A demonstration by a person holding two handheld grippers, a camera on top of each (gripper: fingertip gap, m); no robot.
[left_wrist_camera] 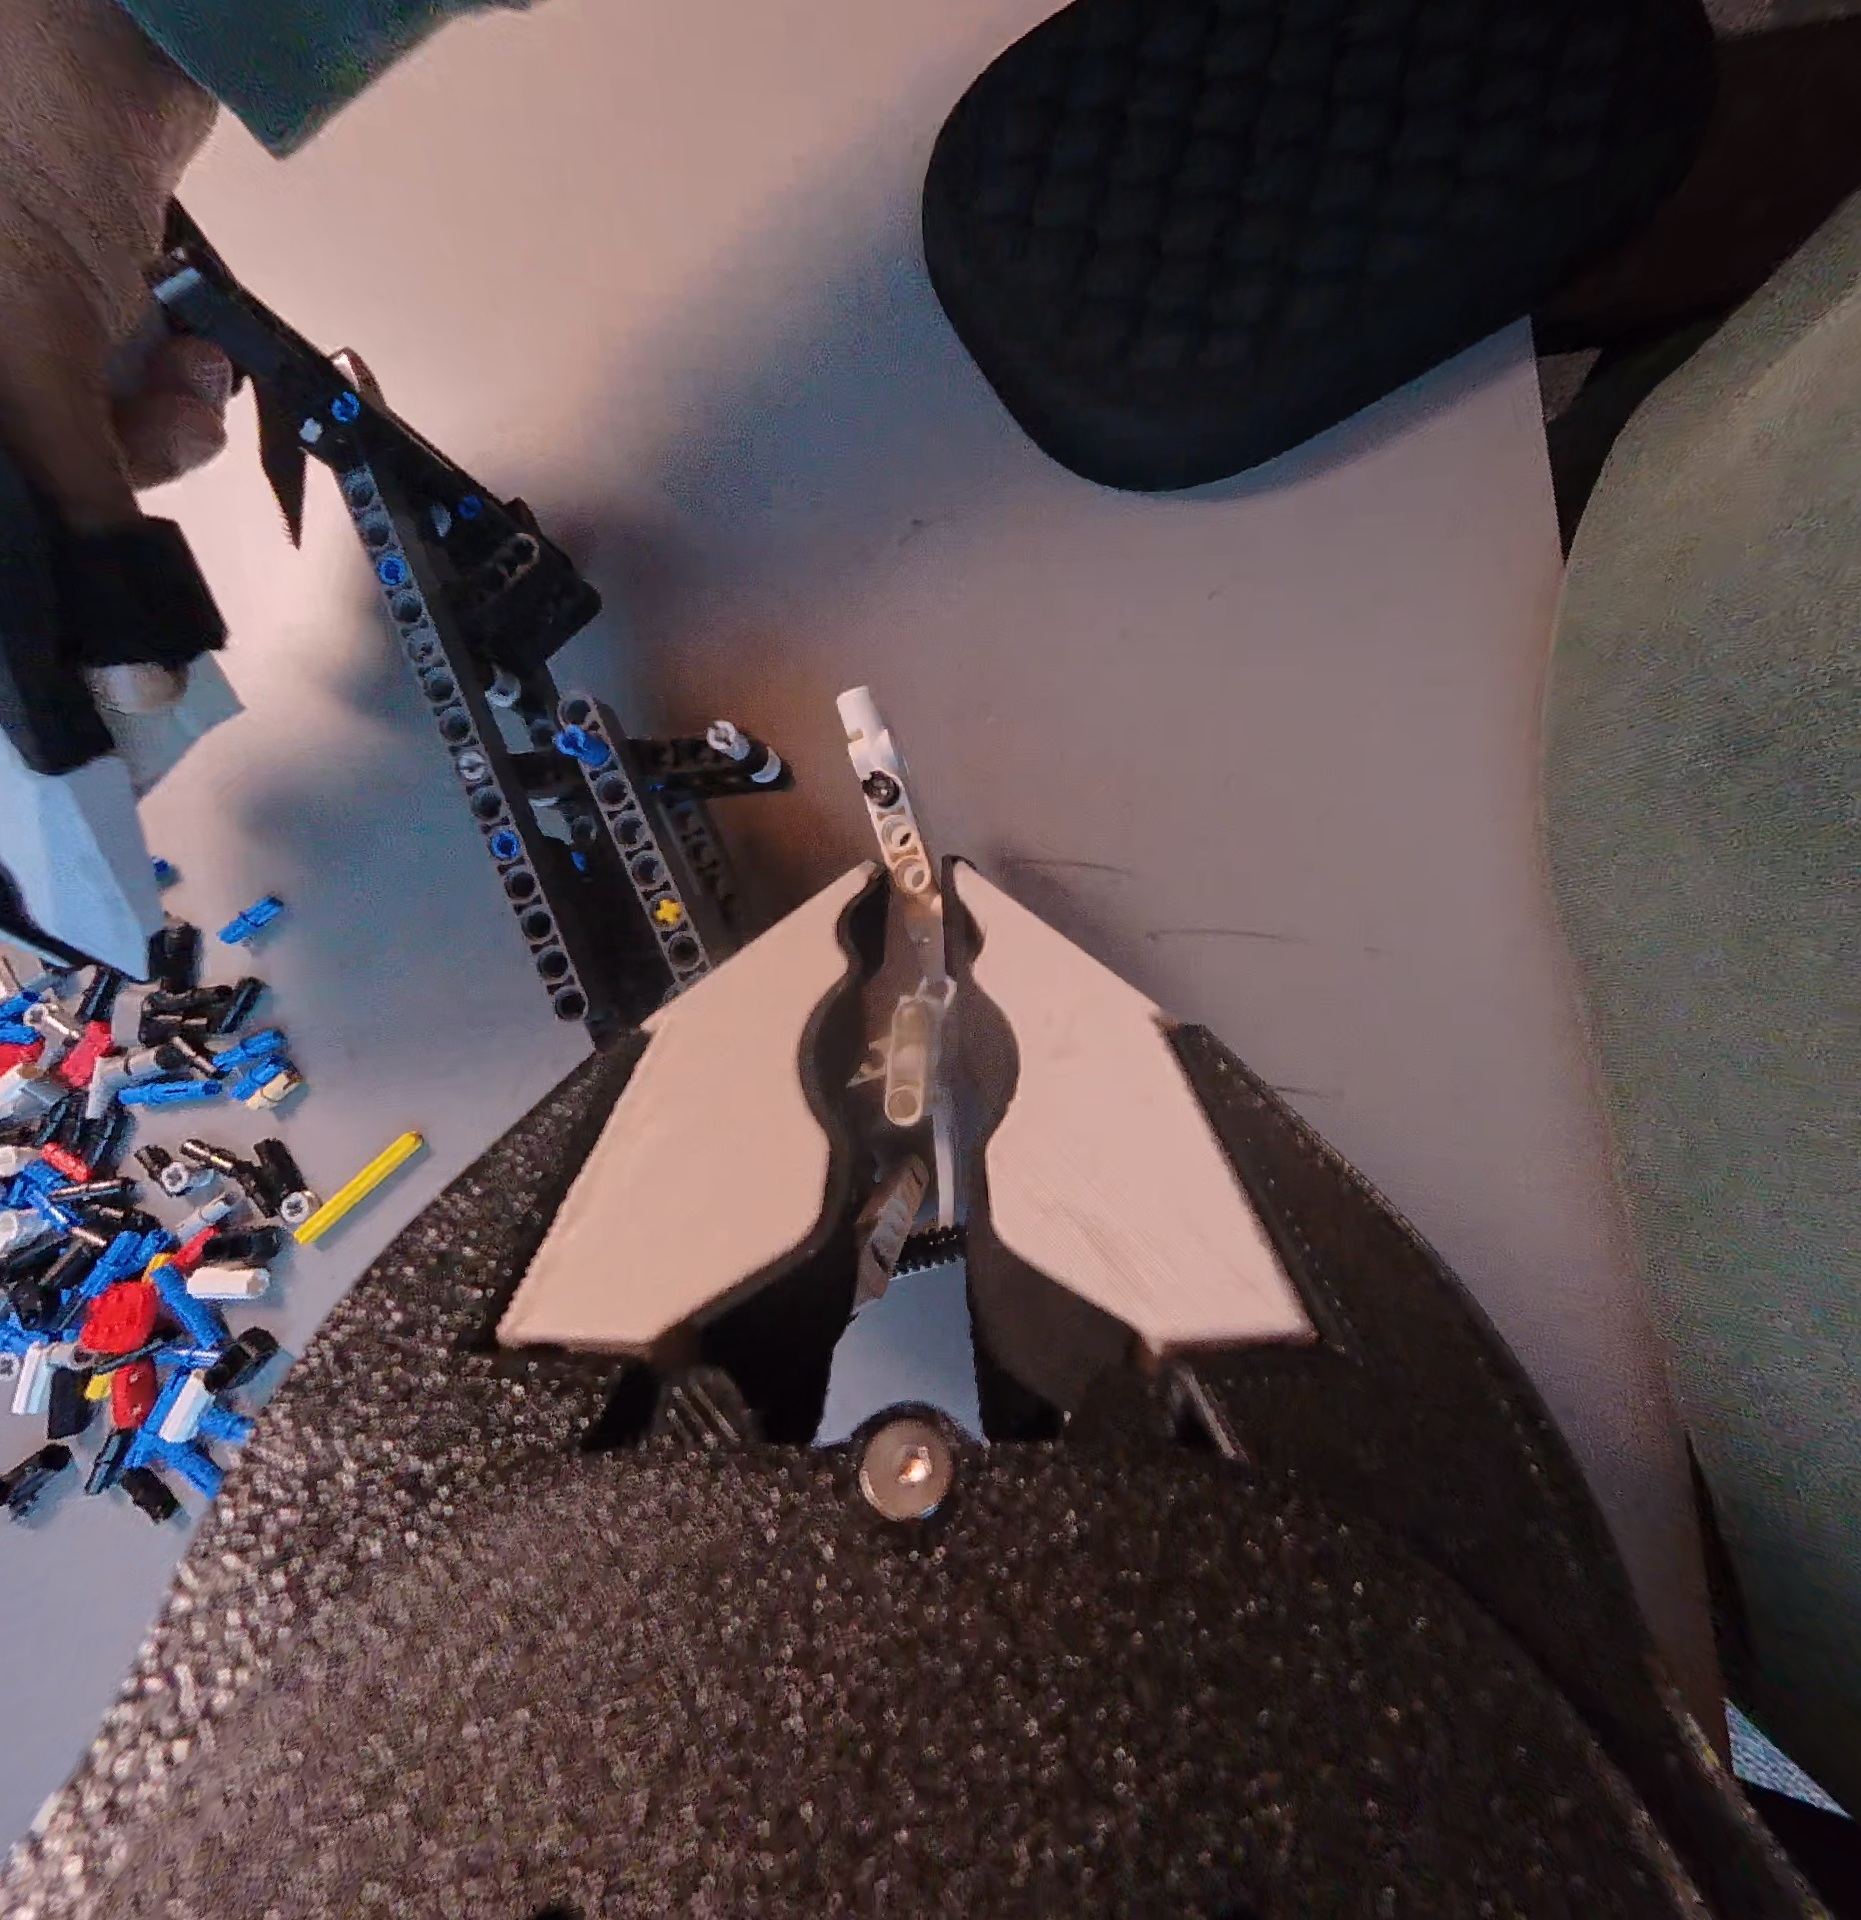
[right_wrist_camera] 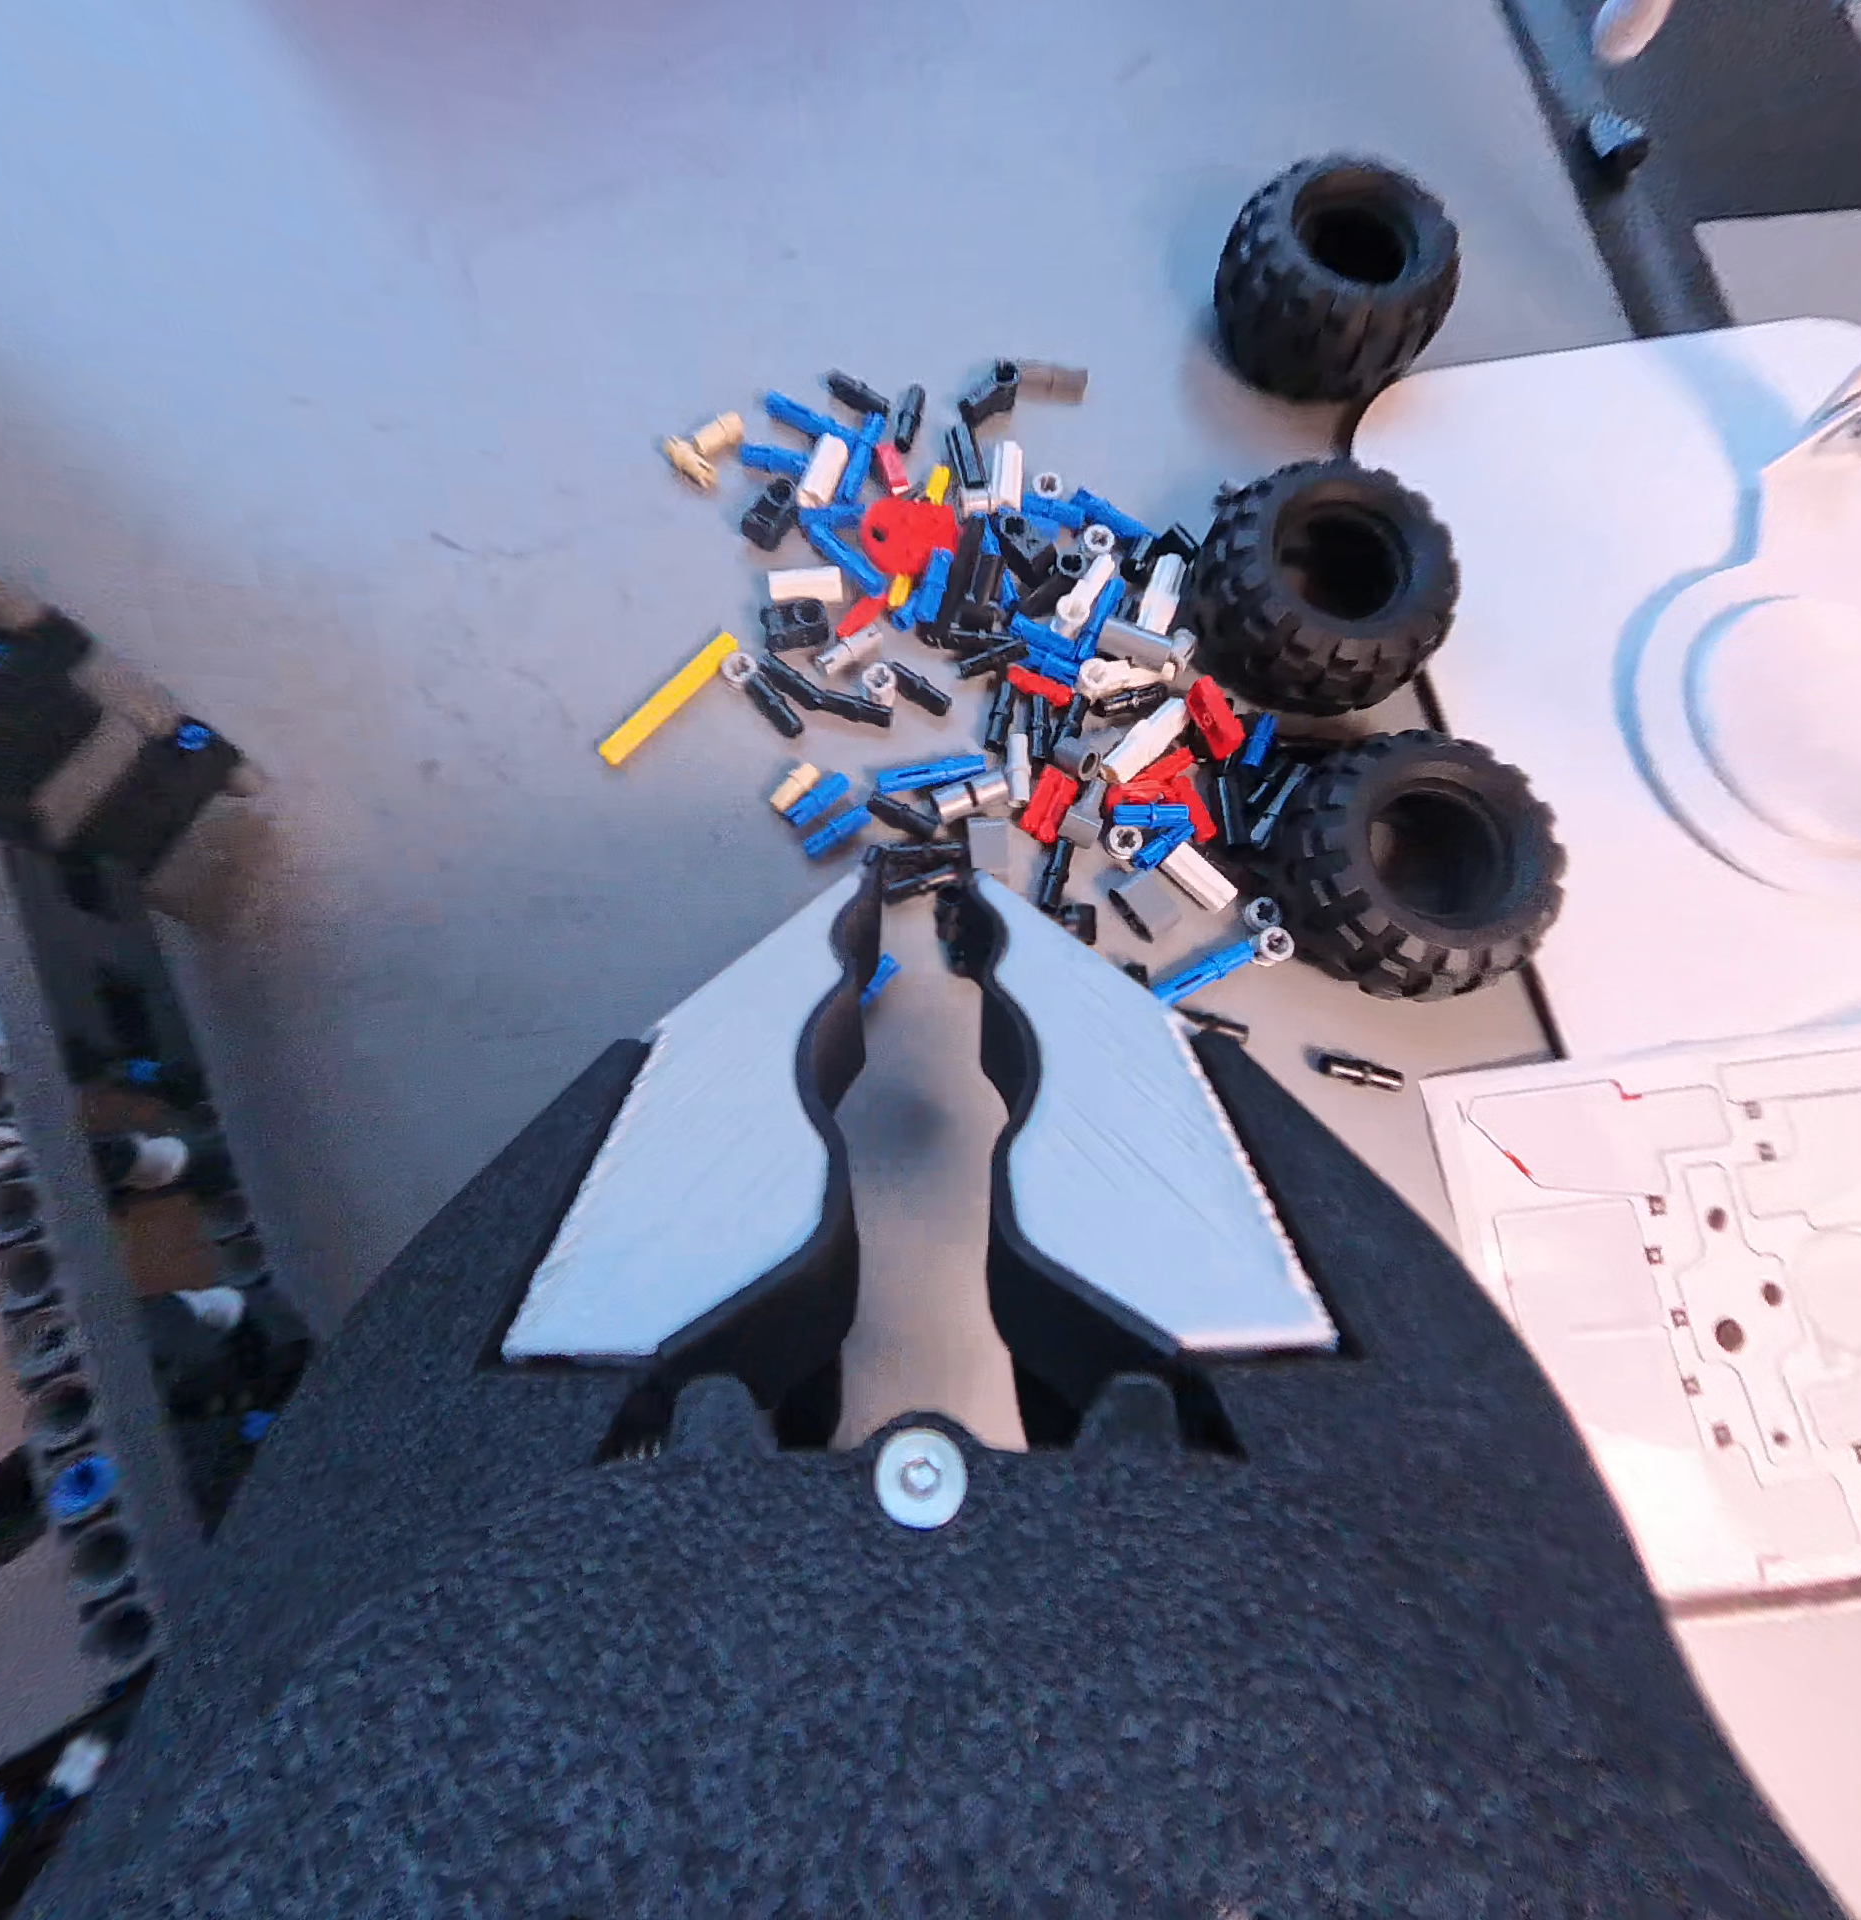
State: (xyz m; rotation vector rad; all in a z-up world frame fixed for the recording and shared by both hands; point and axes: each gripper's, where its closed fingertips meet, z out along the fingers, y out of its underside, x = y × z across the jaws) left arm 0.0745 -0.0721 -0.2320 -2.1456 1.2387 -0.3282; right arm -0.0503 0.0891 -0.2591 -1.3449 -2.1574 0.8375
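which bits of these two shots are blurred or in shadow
Right wrist view: the black beam frame at the left edge is smeared, while the pile of small plastic pins stays sharp. Left wrist view: the hand is soft, and the frame casts a shadow.

Glossy plastic pins, knobbly rubber tyres, matt white tabletop

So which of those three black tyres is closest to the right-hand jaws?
The bottom tyre, beside the right gripper. The other two sit farther up the table.
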